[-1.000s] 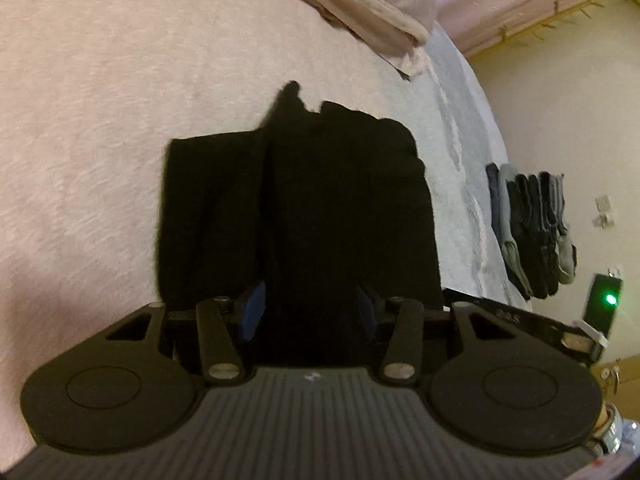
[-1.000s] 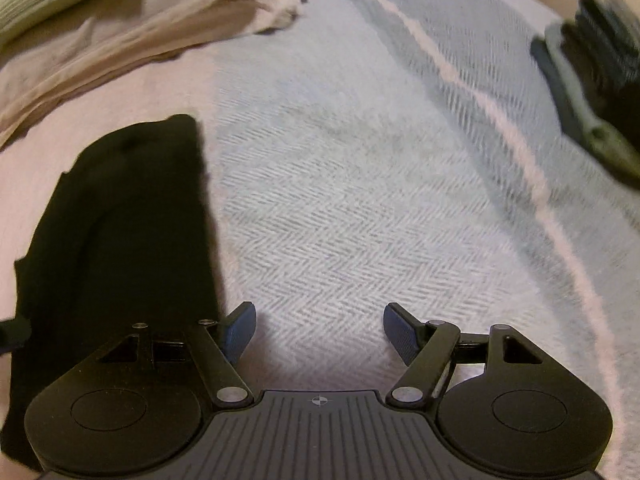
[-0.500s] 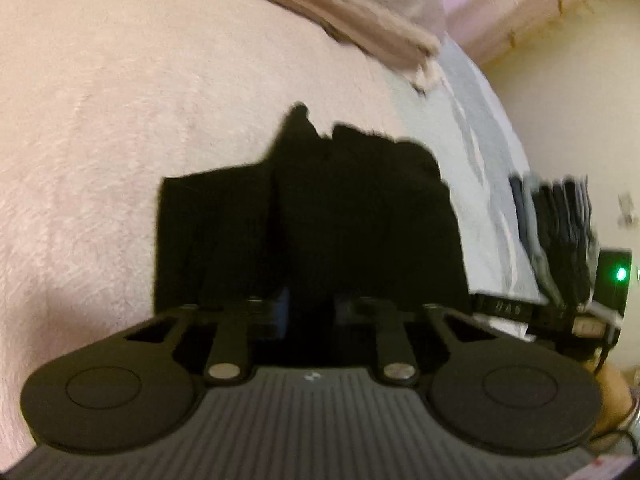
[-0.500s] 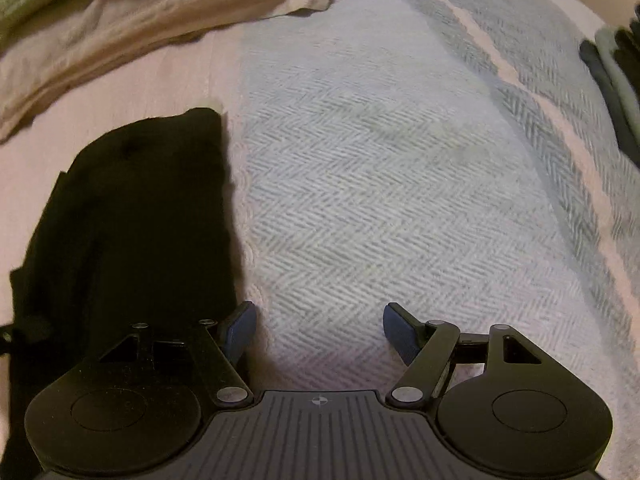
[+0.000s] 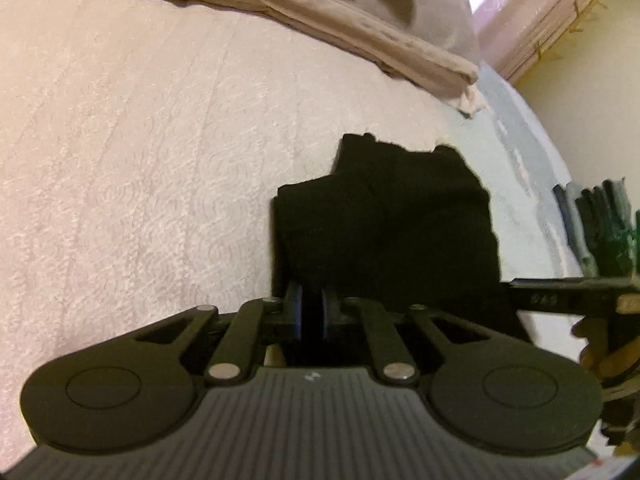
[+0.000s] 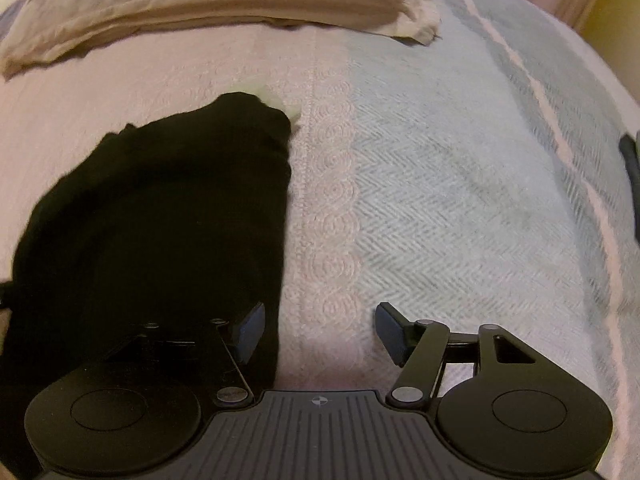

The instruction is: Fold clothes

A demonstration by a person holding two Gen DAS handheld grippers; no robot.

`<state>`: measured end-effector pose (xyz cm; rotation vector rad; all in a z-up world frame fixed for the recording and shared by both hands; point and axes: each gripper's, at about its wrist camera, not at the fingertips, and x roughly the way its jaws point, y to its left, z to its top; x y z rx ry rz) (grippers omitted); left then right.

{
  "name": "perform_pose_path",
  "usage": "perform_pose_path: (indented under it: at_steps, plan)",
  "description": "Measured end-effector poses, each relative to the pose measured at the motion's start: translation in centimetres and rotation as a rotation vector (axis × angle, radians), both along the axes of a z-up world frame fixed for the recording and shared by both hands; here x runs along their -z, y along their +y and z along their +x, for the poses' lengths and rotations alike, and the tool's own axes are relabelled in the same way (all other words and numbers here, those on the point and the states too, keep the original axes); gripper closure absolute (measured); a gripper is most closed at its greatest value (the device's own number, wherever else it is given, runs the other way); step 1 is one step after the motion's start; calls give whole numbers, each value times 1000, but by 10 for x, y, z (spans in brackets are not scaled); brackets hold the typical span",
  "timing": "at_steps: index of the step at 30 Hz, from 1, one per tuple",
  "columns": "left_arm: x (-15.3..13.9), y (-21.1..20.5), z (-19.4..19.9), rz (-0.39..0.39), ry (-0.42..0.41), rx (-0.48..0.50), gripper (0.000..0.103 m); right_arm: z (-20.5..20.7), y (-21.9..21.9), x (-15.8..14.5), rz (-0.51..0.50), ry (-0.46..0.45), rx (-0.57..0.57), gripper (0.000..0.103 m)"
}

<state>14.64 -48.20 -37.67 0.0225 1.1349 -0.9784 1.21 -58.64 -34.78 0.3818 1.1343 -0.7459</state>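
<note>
A black garment [image 5: 392, 224] lies folded on the pink bedspread [image 5: 140, 160]. My left gripper [image 5: 311, 312] is shut on its near edge, with black cloth pinched between the blue pads. In the right wrist view the same black garment [image 6: 160, 216] spreads over the left half of the frame. My right gripper [image 6: 320, 332] stands open at the garment's right edge, its left finger over the cloth and its right finger over bare blanket, nothing between them. The right gripper's body and a hand [image 5: 600, 344] show at the right rim of the left wrist view.
Beige folded bedding [image 6: 200, 4] lies across the far side of the bed. A light blue herringbone blanket [image 6: 460, 184] with pink stripes covers the right part. Several dark folded items [image 5: 600, 228] lie in a row at the far right, near the wall.
My left gripper has gone from open to shut on the garment's near edge. The right gripper shifted left, its left finger now over the garment's right edge.
</note>
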Motion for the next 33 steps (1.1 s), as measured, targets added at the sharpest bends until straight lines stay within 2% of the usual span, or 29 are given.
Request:
perform_pose_path:
  at_steps: [3,6,8,10,14,17,20,22,24,26,30,31,32,33]
  plan:
    - [-6,0,6,-23,32,4,88,-9,-10,2,55,-39,34,43]
    - [-7,6,21,-90,143,-55,75,-17,-15,1,112,-71,75,43]
    - [-2,3,31,-101,186,-88,75,-18,-18,1,131,-80,91,43]
    - [5,-6,35,-70,165,-76,87,-18,-20,4,136,-85,91,43]
    - [-7,-9,32,-38,77,-42,86,-32,-27,-6,163,-128,118,43]
    - [-28,15,25,-27,27,-62,85,-65,-13,-32,126,-247,104,43]
    - [-45,45,1,6,4,11,85,-94,19,-52,86,-302,-10,43]
    - [-47,65,-17,2,74,52,85,-110,52,-61,69,-300,-146,43]
    - [-44,82,-37,-8,134,64,80,-123,83,-65,52,-272,-283,43]
    - [-40,91,-52,-6,147,72,76,-129,114,-62,1,-220,-415,43]
    - [-24,90,-64,10,144,45,76,-121,141,-44,-109,-122,-558,44]
    - [-23,89,-64,11,130,39,77,-118,144,-41,-149,-111,-586,48]
    - [-22,88,-64,10,109,29,98,-114,146,-39,-178,-110,-604,74]
    - [-24,88,-63,12,86,23,100,-110,146,-37,-187,-110,-618,97]
